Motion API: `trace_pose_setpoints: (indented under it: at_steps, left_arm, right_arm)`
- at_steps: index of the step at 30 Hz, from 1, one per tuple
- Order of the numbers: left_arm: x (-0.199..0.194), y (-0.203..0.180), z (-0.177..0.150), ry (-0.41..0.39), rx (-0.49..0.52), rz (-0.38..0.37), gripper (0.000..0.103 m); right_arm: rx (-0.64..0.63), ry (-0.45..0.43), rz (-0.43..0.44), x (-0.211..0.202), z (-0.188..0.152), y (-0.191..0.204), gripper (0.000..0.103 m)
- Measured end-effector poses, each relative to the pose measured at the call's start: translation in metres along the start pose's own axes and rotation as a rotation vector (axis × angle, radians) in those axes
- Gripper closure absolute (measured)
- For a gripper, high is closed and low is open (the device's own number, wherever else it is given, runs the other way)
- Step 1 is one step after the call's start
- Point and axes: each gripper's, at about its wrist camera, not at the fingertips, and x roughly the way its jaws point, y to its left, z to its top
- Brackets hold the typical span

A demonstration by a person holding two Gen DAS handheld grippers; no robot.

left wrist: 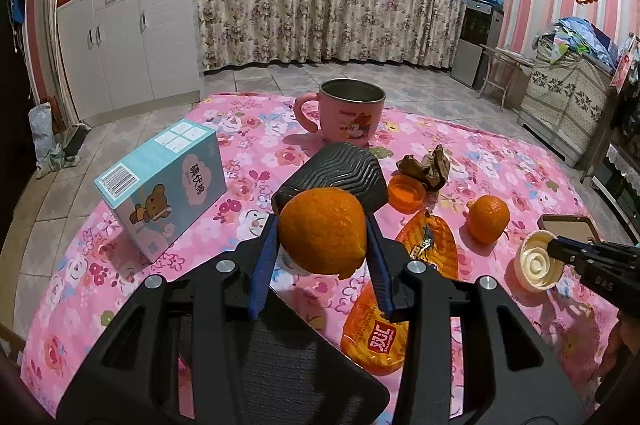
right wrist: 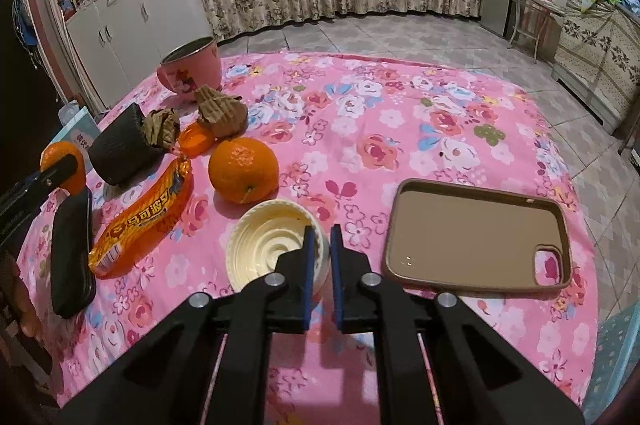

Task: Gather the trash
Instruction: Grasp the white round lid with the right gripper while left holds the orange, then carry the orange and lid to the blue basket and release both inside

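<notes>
My left gripper (left wrist: pixel 321 223) is shut on an orange piece of mandarin peel (left wrist: pixel 324 245), held above the pink floral tablecloth (left wrist: pixel 248 153). In the right wrist view my right gripper (right wrist: pixel 320 235) is shut on the rim of a cream-white ribbed lid (right wrist: pixel 268 241), one blue finger inside the rim and one outside. The left wrist view shows that lid (left wrist: pixel 536 265) tilted on edge at the right. Other trash lies between: crumpled brown paper (right wrist: pixel 222 111), a small orange cap (right wrist: pixel 195 140) and an orange snack wrapper (right wrist: pixel 148 213).
A whole mandarin (right wrist: pixel 243 169), a brown phone case (right wrist: pixel 472 237), a pink mug (left wrist: pixel 352 113), a blue bear-printed box (left wrist: pixel 160 185), a dark ridged container (left wrist: pixel 340 173) and a flat black case (right wrist: pixel 72 249) share the table. Tiled floor surrounds it.
</notes>
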Motion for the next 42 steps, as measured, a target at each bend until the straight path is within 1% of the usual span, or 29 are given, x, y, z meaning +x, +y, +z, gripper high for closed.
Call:
trace_pose_setpoints:
  at_steps: [12,19,25,30,35,41,42]
  left_arm:
    - [0.004,-0.005,-0.007,0.020,0.002,-0.005,0.062]
    - [-0.013,-0.016,-0.011,0.008,-0.005,-0.024,0.062]
    - [-0.036,-0.046,-0.007,-0.019,0.053,-0.045,0.062]
    - [-0.051,-0.074,-0.008,-0.021,0.081,-0.079,0.062]
    - [-0.067,-0.106,-0.009,-0.031,0.095,-0.135,0.062]
    - [-0.083,-0.157,-0.011,-0.044,0.143,-0.211,0.062]
    - [-0.085,-0.168,-0.013,-0.042,0.150,-0.234,0.062]
  right_arm:
    - [0.013,-0.027,-0.014,-0.034,-0.013,-0.025,0.095]
    - [0.029,-0.042,-0.018,-0.057,-0.024,-0.043,0.095]
    - [0.053,-0.086,-0.033,-0.093,-0.028,-0.067,0.095]
    - [0.070,-0.112,-0.064,-0.123,-0.036,-0.093,0.095]
    - [0.099,-0.138,-0.110,-0.153,-0.048,-0.125,0.095]
    - [0.165,-0.162,-0.179,-0.187,-0.072,-0.177,0.095]
    - [0.179,-0.165,-0.195,-0.193,-0.077,-0.188,0.095]
